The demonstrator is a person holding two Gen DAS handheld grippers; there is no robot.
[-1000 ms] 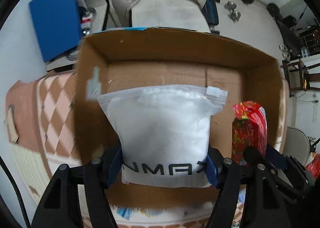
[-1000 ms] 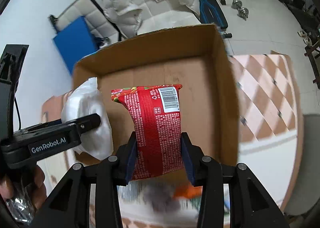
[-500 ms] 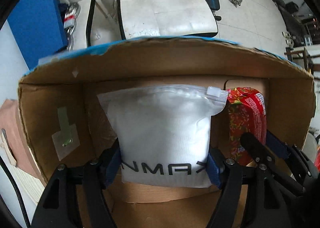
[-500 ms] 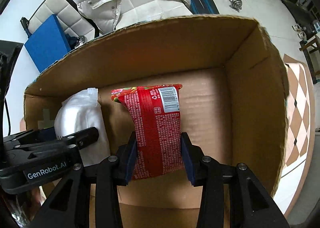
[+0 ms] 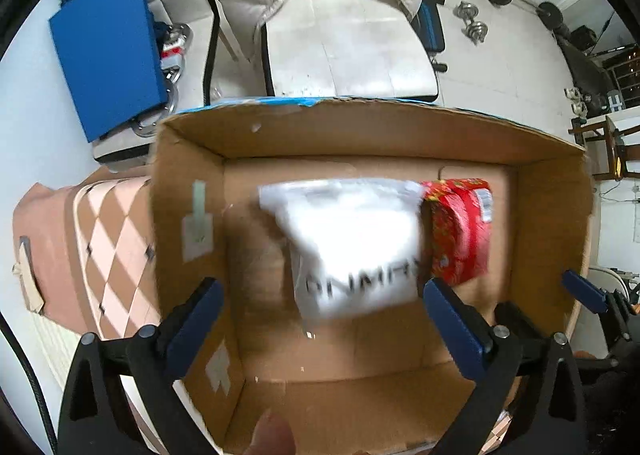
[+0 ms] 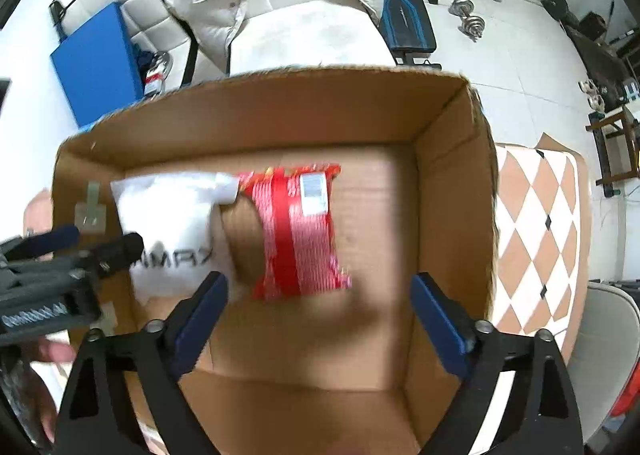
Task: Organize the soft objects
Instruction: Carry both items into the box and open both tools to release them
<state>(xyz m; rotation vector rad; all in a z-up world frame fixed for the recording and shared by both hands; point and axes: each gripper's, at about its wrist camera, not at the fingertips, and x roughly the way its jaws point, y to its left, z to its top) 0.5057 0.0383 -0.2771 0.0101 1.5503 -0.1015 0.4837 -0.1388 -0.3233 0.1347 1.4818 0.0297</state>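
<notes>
— Both just let go: the left gripper (image 5: pixel 320 309) and right gripper (image 6: pixel 318 305) gape wide, empty.

— So the white zip pouch (image 5: pixel 352 243) and red snack packet (image 6: pixel 298 229) lie side by side in the cardboard box (image 6: pixel 452 183); two sorted.

A white zip bag (image 5: pixel 352 239) with black letters lies inside the cardboard box (image 5: pixel 400 135), on its floor. Just beside it, touching, is a red snack packet (image 5: pixel 460 231) with a barcode; both look blurred.
</notes>
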